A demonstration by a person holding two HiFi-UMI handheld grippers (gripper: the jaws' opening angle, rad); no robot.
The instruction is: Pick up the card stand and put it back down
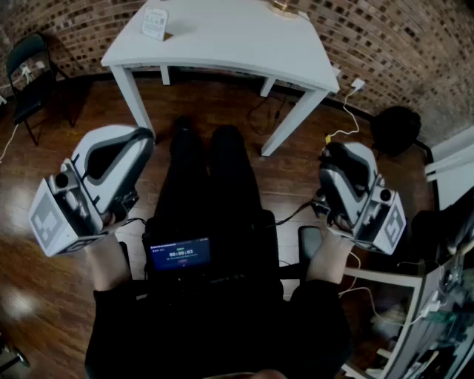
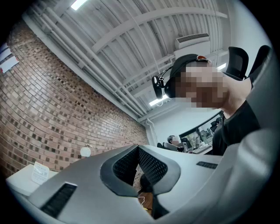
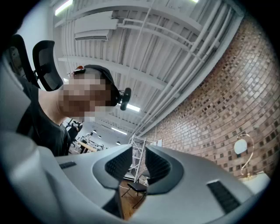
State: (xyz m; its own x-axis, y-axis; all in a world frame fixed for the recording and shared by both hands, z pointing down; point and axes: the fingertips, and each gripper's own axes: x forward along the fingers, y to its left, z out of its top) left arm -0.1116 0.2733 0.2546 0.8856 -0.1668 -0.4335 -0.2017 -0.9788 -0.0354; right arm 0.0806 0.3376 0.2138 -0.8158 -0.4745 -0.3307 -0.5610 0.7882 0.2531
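The card stand (image 1: 155,22) sits on the left part of the white worktop (image 1: 237,41), well apart from both grippers. The left hand-held gripper (image 2: 138,151) has its jaws together at the tips. The right hand-held gripper (image 3: 138,153) is narrowly open, holding nothing.

The white table (image 1: 237,44) looks smooth and matt, the wooden floor (image 1: 37,296) glossy (brick wall (image 1: 385,37) rough).

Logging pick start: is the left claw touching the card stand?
Apart. Head view: the left claw is beside the person's legs, with floor showing between it and the card stand on the white table.
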